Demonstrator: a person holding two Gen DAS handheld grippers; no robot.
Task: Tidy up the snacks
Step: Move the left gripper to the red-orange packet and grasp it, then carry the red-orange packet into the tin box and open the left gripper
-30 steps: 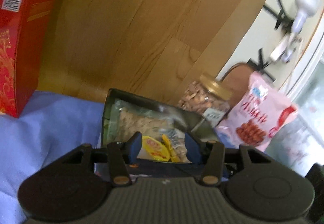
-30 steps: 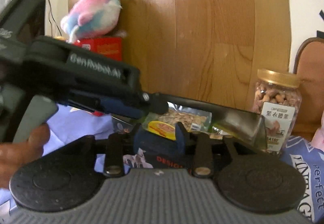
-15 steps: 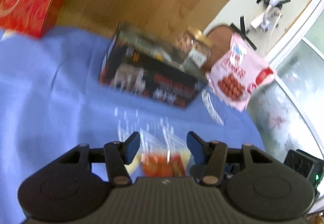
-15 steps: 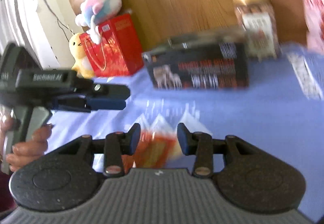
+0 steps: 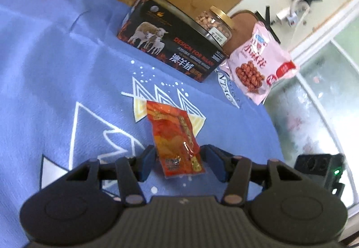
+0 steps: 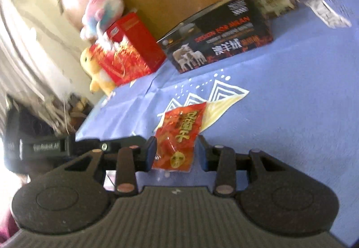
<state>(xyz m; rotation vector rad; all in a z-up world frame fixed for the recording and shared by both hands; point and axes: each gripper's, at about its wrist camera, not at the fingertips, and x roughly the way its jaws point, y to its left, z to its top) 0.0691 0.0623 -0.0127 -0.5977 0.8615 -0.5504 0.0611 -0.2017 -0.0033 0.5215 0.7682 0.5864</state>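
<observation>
So the red snack packet (image 5: 175, 140) lies flat on the blue cloth (image 5: 56, 64), not yet in the black box (image 5: 170, 44) well behind it. Left gripper (image 5: 179, 160) and right gripper (image 6: 176, 155) both straddle it, jaws apart, gripping nothing. Pink bag (image 5: 258, 64) looks unsorted too.

Both grippers hang low with fingers parted — left gripper (image 5: 179, 164), right gripper (image 6: 176, 156).

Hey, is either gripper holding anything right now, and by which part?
Neither. Both grippers, left and right, are open, straddling the red snack packet lying on the blue cloth.
</observation>
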